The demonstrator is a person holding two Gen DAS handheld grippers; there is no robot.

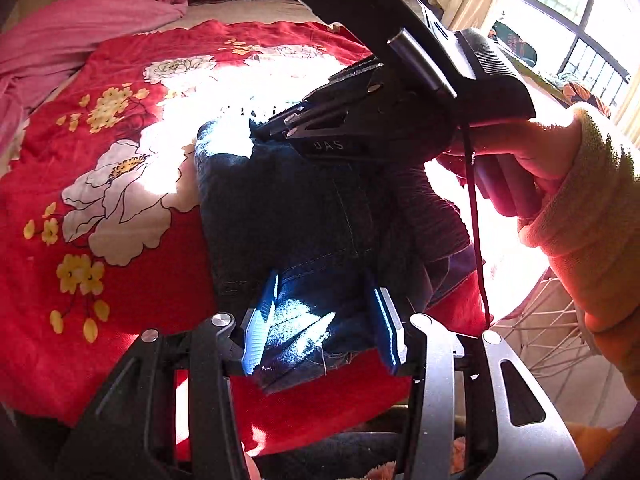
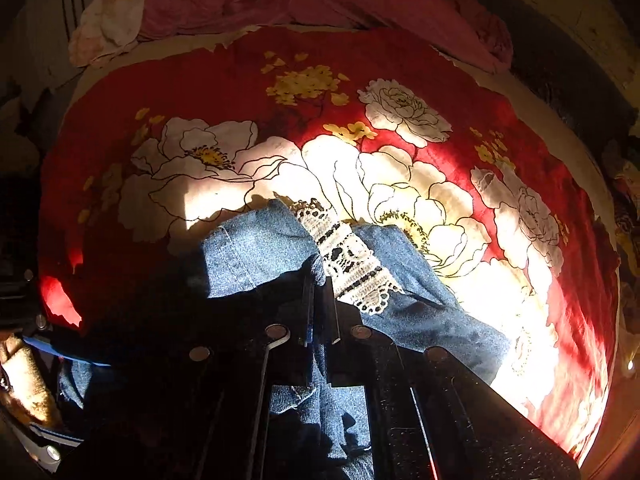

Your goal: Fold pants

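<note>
The dark blue denim pants lie on the red floral bedspread, already gathered into a short, thick bundle rather than spread at full length. A strip of white lace trim shows at one end of the denim, lit by sun from the window.

The left gripper sits at the near end of the bundle with its blue-padded fingers well apart; a frayed denim edge lies between them, but they are not pressed on it. The right gripper is at the far end, its black fingers drawn almost together with a fold of denim caught in the narrow gap, so it appears to have hold of the cloth near the lace.

I'd judge the folding well advanced: the legs seem doubled over at least once, yet the bundle is lumpy and its edges uneven. A last fold, or some smoothing and squaring, looks to be left. A pink crumpled blanket lies beyond the bedspread.
</note>
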